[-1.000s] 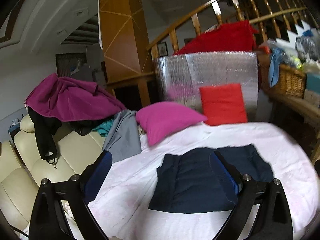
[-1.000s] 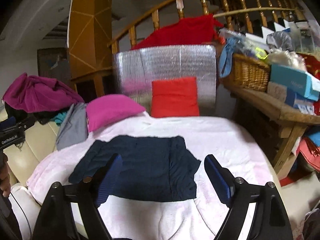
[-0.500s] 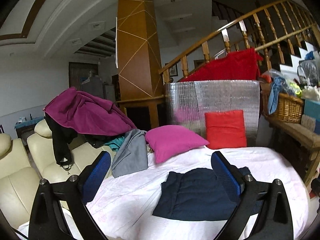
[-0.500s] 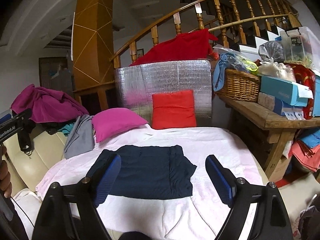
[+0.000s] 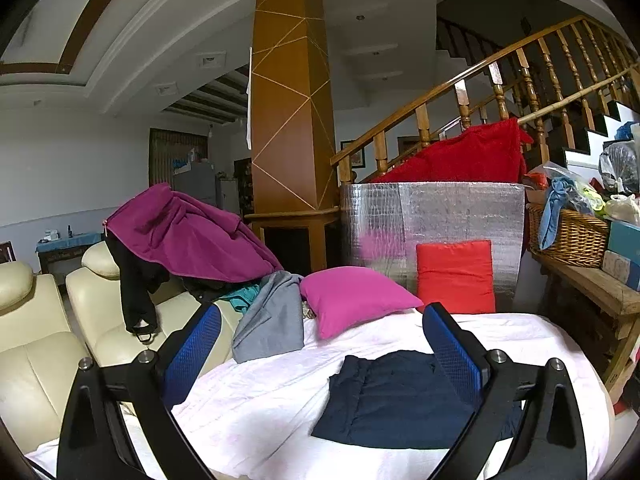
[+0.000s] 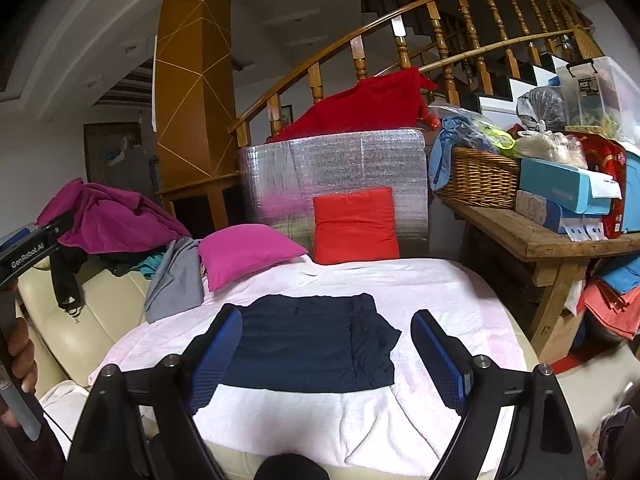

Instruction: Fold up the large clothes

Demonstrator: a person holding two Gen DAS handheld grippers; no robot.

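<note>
A folded navy garment (image 6: 312,344) lies flat on the pale pink blanket (image 6: 440,292) that covers the round seat. In the left wrist view the navy garment (image 5: 396,400) sits low and right of centre. My right gripper (image 6: 326,324) hangs open above and in front of it, nothing between its blue pads (image 6: 440,360). My left gripper (image 5: 320,320) is also open and empty, held off to the left, over the blanket (image 5: 260,396) edge. Neither touches the cloth. A heap of unfolded clothes, topped by a magenta jacket (image 5: 188,236), rests on the cream sofa (image 5: 36,356).
A pink pillow (image 6: 248,252) and a red cushion (image 6: 354,224) lean at the back of the seat by a silver foil panel (image 6: 340,168). A grey garment (image 6: 176,284) drapes beside them. A wooden bench (image 6: 560,240) with a wicker basket (image 6: 480,176) and boxes stands at right. A hand (image 6: 20,356) shows at left.
Both grippers have drawn back and up from the navy garment, which now looks smaller and lower in both views. It lies unmoved. Both stay open.
</note>
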